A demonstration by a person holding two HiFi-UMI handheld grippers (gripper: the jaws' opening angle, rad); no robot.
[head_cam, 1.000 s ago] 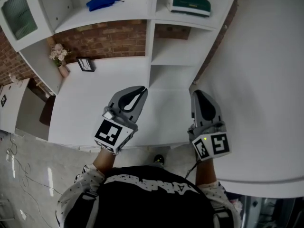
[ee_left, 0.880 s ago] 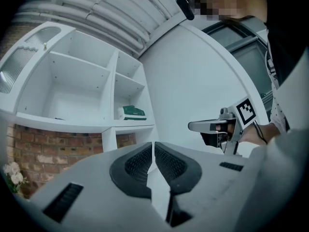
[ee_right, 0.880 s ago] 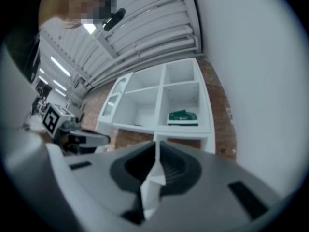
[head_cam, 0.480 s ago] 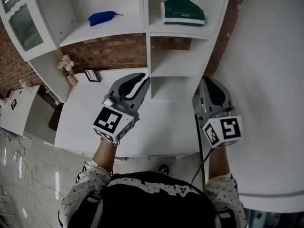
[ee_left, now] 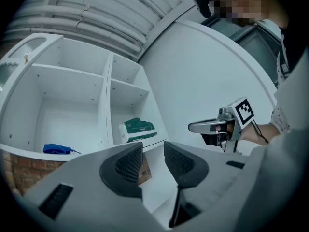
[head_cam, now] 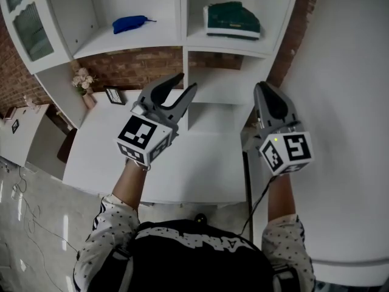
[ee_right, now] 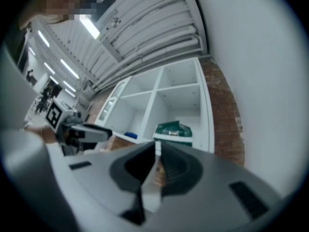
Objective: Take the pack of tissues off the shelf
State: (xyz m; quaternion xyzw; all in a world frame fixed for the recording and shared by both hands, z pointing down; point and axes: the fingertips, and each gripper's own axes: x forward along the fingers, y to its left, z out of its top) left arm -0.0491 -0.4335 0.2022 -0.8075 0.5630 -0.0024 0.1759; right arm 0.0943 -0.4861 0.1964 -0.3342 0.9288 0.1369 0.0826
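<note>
The left gripper [head_cam: 187,83] is held up in front of the shelf [head_cam: 225,41]. Its jaws have just been opening. Now they stand partway apart, and nothing is between them.

The right gripper [head_cam: 265,91] is up too, off to the right of the left one. Its jaws are pressed together and it holds nothing.

The pack [head_cam: 232,20] of tissues is green and white. It lies flat on the top right board of the shelf. It is well apart from both grippers, and neither one touches it.

In the left gripper view, the pack [ee_left: 137,129] shows far back, just above the gap between the jaws. The right gripper [ee_left: 193,126] shows there too, out to the side. In the right gripper view, the pack [ee_right: 174,129] sits far back, just above the closed jaw tips.

A blue thing [head_cam: 130,23] lies in the shelf box to the left of the pack. It may be a cloth or a small bag, but it is too far off to tell.

Under the shelf there is a brick wall [head_cam: 140,66] and a white table [head_cam: 134,151]. Some flowers [head_cam: 84,81] and a small frame [head_cam: 113,96] stand at the back left of the table.
</note>
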